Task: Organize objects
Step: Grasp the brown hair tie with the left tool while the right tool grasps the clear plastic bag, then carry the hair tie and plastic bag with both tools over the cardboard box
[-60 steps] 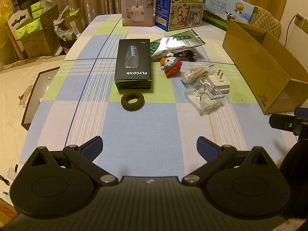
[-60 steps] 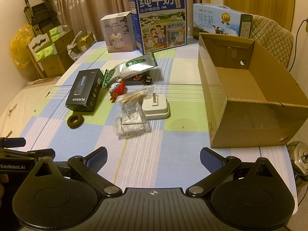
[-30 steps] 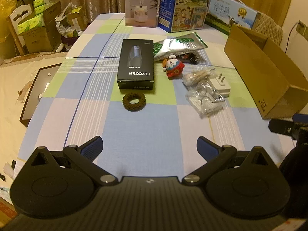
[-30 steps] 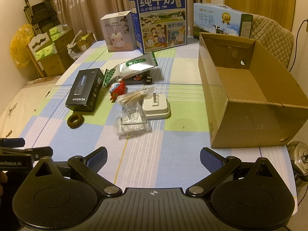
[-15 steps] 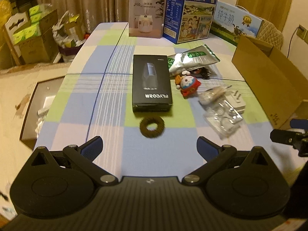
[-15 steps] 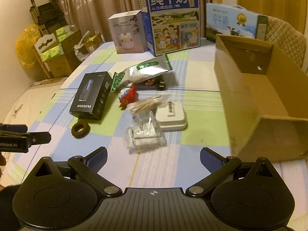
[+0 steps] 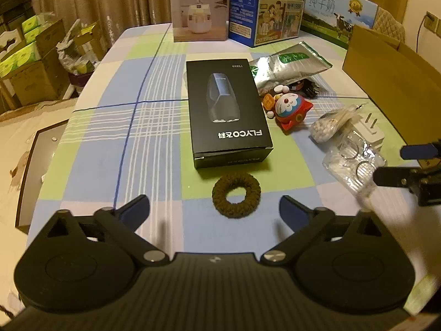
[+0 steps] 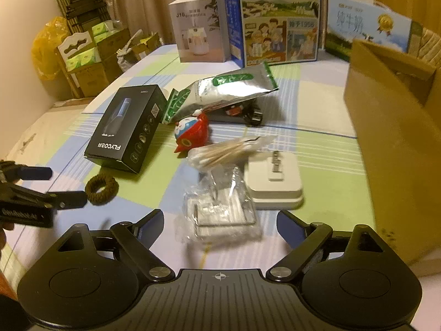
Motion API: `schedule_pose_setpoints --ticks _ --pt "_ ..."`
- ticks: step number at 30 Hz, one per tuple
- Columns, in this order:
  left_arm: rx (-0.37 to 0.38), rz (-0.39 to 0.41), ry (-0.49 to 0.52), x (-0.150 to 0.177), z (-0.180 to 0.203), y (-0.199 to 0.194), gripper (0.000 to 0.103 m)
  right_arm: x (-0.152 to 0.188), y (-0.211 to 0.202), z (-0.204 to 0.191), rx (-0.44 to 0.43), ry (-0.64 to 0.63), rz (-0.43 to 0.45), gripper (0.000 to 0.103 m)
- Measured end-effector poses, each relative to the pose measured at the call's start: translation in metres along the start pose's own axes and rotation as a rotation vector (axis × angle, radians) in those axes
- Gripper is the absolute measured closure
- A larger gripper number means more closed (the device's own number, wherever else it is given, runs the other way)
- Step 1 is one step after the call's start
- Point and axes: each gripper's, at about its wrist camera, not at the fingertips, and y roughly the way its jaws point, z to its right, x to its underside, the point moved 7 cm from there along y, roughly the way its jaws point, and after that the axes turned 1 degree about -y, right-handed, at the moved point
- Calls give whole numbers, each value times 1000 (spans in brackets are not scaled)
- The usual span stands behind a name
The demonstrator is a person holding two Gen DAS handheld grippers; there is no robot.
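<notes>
Left wrist view: the left gripper (image 7: 215, 209) has its jaws wide but closing, nothing between them; one brown hair tie (image 7: 236, 195) lies on the bench (image 7: 104, 143) just ahead. The right gripper (image 8: 219, 222) likewise is closing from wide, empty, over one clear plastic packet (image 8: 220, 209). Around the one black box (image 7: 228, 110): hair tie just in front, one red toy (image 7: 290, 107) beside it, one silver pouch (image 7: 286, 66) behind that, one white plug (image 8: 274, 179) and one cardboard carton (image 8: 397, 149) further right.

Hair tie (image 7: 236, 194) just before shaver box (image 7: 227, 110), apparently apart.
</notes>
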Motion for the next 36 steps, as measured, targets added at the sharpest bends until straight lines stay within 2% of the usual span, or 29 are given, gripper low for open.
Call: schedule_pose_setpoints --ticks 3,11,13,15,16,19,21,23,26,30,36 --pt "9 -8 -4 0 -1 11 11 -3 12 -2 10 -35 -9 19" --pt "19 14 45 -3 8 27 17 1 33 1 28 -37 -49 37" --pt "25 -2 53 -3 9 33 23 2 35 0 37 -52 -48 40" --pt "32 -17 67 -2 10 36 34 2 36 -1 49 -64 -47 42" --pt "33 -23 72 -2 10 38 35 3 36 -1 50 -65 -46 43" --pt "46 -20 83 -2 12 37 45 4 36 -2 54 -67 -46 45" --pt "52 -19 95 -4 14 35 61 4 36 -2 60 -73 -44 46" --pt "60 -25 101 -5 17 35 66 5 36 -2 65 -73 -42 48" --pt "72 -37 105 -6 20 34 85 5 34 -2 64 -74 -39 49" --pt "68 -57 94 -6 18 27 88 6 29 -7 62 -90 -37 50" --pt "56 -41 64 -9 15 5 88 8 14 -12 60 -104 -26 52"
